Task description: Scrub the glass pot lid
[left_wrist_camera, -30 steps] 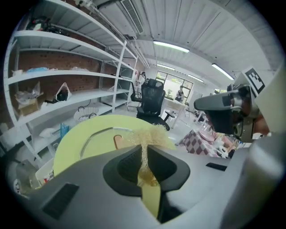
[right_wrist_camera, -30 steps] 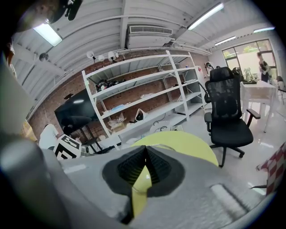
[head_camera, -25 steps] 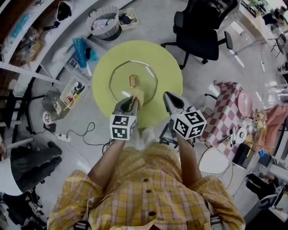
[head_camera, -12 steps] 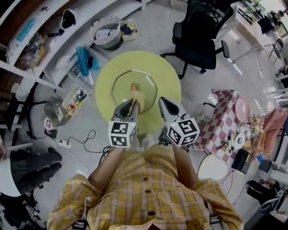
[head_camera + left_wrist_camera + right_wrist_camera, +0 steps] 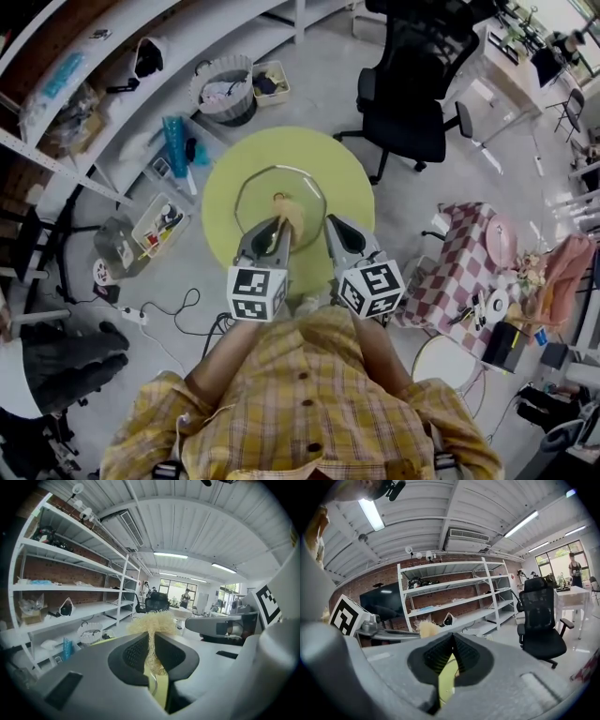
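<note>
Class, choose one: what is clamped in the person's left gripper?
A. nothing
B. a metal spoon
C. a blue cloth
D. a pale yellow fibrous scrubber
D: the left gripper view shows a pale yellow fibrous scrubber pinched between the fingers of the left gripper.

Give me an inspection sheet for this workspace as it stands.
Surface: round yellow-green table.
Job's things: glass pot lid flat on the table; straw-coloured scrubber over it, near its handle.
Clutter: nothing else seen on the table.
Grippers: left gripper shut on the scrubber; right gripper shut, empty.
Cables: white cable on the floor, left of the table.
Surroundings: black office chair, shelves, basket, checkered cloth.
</note>
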`<action>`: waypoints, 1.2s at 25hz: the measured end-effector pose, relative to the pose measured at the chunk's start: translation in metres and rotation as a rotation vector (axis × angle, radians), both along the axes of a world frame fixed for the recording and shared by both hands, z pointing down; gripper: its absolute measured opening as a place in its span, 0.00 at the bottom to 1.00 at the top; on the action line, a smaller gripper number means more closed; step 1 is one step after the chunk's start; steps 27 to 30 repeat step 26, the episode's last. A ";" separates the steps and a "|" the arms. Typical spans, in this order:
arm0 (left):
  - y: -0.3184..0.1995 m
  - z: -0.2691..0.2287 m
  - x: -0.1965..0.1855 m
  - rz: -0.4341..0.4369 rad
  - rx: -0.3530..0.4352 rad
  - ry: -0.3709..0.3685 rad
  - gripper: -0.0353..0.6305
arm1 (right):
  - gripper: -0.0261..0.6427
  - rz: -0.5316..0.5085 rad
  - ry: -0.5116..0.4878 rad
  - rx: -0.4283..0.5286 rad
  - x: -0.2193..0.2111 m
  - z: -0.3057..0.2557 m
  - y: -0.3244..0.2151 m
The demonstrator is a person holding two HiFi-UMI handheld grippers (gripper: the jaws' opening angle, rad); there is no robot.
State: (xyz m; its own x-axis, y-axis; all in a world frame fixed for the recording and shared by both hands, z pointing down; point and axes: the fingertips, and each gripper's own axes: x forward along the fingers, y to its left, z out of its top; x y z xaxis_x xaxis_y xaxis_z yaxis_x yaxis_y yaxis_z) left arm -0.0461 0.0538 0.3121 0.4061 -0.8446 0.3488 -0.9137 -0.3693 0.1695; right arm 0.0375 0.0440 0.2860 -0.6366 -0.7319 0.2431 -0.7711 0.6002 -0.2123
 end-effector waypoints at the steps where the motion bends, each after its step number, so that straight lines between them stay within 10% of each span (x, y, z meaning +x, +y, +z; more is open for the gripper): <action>1: -0.001 -0.003 0.000 -0.001 0.006 0.000 0.12 | 0.04 0.004 0.002 0.005 0.000 -0.002 0.000; 30: -0.009 -0.025 0.000 -0.016 0.090 -0.026 0.12 | 0.04 0.004 -0.036 0.021 0.006 -0.004 -0.005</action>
